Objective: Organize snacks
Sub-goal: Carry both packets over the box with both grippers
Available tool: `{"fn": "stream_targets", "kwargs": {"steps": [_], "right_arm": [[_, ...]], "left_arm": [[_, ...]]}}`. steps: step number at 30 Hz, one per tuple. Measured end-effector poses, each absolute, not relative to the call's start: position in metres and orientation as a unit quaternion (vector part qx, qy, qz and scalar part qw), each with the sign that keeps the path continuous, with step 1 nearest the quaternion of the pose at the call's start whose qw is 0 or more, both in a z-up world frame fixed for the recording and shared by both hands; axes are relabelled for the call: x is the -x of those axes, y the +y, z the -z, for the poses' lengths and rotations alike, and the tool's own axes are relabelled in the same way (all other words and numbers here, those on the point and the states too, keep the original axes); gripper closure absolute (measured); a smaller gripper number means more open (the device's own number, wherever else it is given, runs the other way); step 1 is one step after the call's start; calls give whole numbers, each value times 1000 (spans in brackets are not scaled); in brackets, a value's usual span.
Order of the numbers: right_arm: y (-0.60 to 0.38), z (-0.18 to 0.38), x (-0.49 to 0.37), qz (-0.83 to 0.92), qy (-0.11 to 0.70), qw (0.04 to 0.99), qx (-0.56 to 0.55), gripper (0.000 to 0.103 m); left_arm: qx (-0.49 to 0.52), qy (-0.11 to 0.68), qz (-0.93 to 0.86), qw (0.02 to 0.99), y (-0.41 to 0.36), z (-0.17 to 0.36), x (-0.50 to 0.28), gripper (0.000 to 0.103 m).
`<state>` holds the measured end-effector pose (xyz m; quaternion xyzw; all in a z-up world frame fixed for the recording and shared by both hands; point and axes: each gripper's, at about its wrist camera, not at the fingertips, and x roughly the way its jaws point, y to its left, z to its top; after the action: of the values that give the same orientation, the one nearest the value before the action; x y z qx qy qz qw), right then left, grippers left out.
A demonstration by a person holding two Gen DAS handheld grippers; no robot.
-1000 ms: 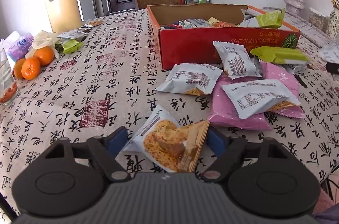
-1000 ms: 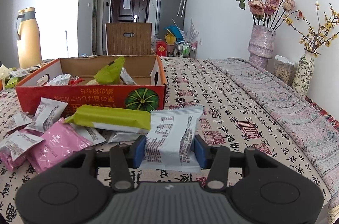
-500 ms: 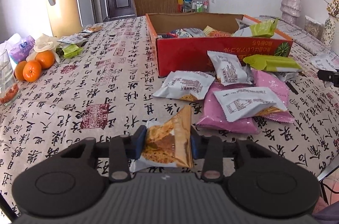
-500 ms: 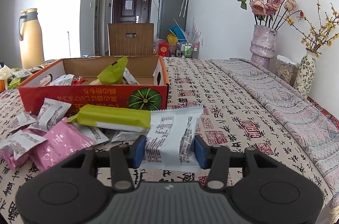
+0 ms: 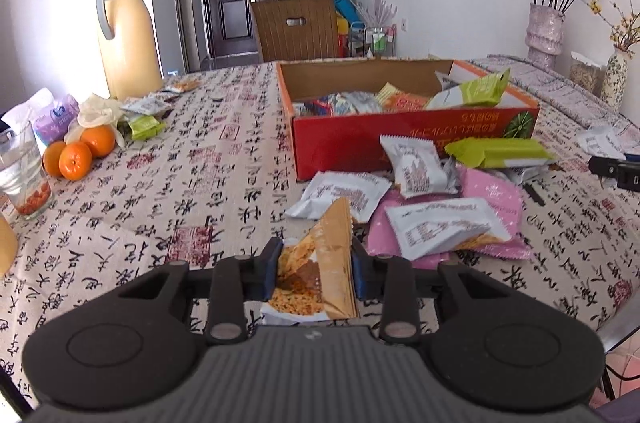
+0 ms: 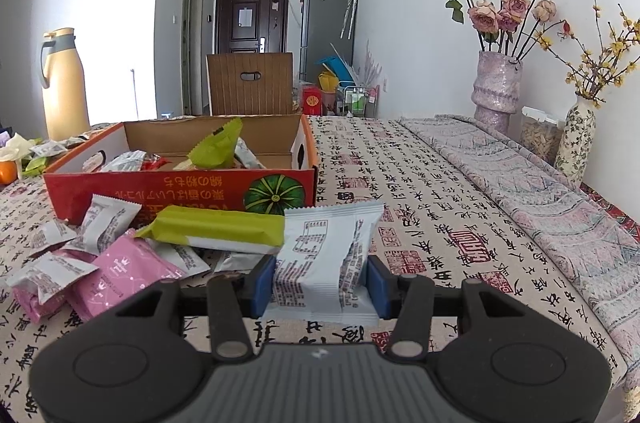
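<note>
My left gripper [image 5: 316,269] is shut on a golden-brown snack packet [image 5: 320,271], held above the tablecloth. My right gripper [image 6: 320,281] is shut on a white snack packet [image 6: 324,255] just above the table. An open red cardboard box [image 5: 400,139] with several snacks inside stands ahead of both; it also shows in the right wrist view [image 6: 180,187]. In front of it lie loose packets: white ones [image 5: 440,227], pink ones [image 5: 488,195] and a long green one [image 5: 496,151]. The right gripper's tip [image 5: 616,171] shows at the left view's right edge.
Oranges [image 5: 76,155], a glass [image 5: 24,179], a tissue pack [image 5: 52,115] and a yellow thermos [image 5: 128,39] sit at the left. Two flower vases [image 6: 496,91] and a jar [image 6: 540,135] stand at the right. A wooden chair [image 6: 250,83] is behind the table.
My left gripper shut on the golden-brown packet and lifted it off the cloth, tipping it on edge. My right gripper kept holding the white packet and rose slightly.
</note>
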<state>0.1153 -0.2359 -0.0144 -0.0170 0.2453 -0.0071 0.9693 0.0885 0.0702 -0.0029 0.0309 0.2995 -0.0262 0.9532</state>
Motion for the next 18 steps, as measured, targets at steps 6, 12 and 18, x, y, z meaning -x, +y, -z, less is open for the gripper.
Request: {"fn": "stream_targets", "kwargs": {"steps": [6, 12, 18], "right_arm": [[-238, 8, -113, 1, 235, 972, 14, 55], [-237, 0, -119, -12, 223, 975, 10, 55], [-234, -10, -134, -30, 209, 977, 8, 55]], "left_arm": [[-25, 273, 32, 961, 63, -14, -88, 69], [-10, 253, 38, 967, 53, -28, -99, 69], [-7, 236, 39, 971, 41, -43, -119, 69]]}}
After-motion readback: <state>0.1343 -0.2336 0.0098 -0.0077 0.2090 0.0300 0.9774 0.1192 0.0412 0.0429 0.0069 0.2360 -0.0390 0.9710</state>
